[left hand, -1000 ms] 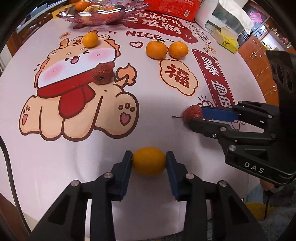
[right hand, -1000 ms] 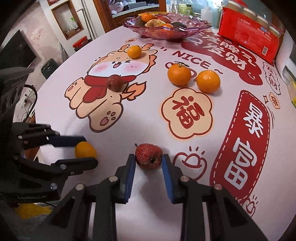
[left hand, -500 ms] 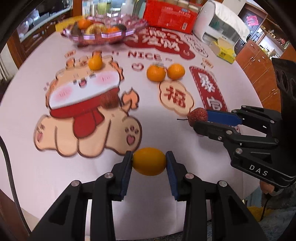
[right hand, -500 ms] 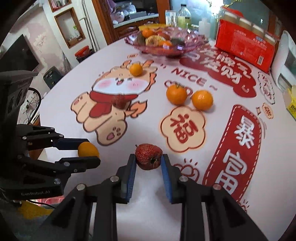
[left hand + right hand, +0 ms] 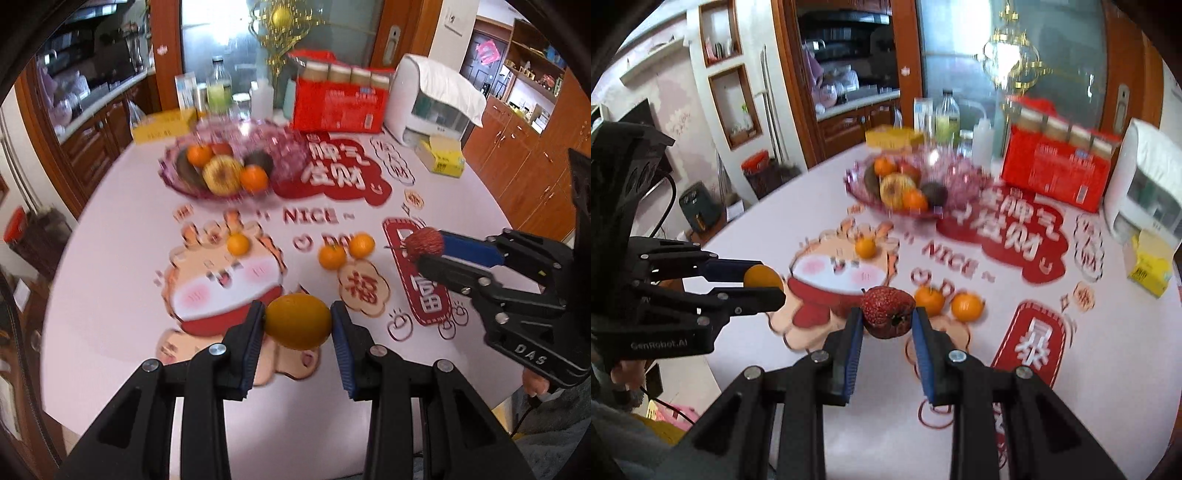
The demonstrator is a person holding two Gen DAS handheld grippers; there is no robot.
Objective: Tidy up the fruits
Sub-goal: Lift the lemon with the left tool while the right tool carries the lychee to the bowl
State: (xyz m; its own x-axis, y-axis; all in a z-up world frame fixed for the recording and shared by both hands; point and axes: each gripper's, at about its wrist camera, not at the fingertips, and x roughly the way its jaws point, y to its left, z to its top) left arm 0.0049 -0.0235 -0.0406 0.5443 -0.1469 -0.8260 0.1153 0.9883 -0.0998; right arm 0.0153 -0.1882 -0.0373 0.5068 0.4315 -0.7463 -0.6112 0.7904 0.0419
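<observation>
Fruits (image 5: pixel 297 320) now aloft, formerly tabletop-level.

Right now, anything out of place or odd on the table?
Three oranges sit loose on the tablecloth, outside the fruit bowl. Nothing looks spilled or damaged, though the view is blurred.

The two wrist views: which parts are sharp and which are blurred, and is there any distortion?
Left wrist view: the left gripper and its yellow fruit are sharp, but the tablecloth print and pink fruit bowl are motion-smeared. Right wrist view: the right gripper and red fruit are crisp, the background is blurred. Both bend straight lines, with dark fisheye corners.
</observation>
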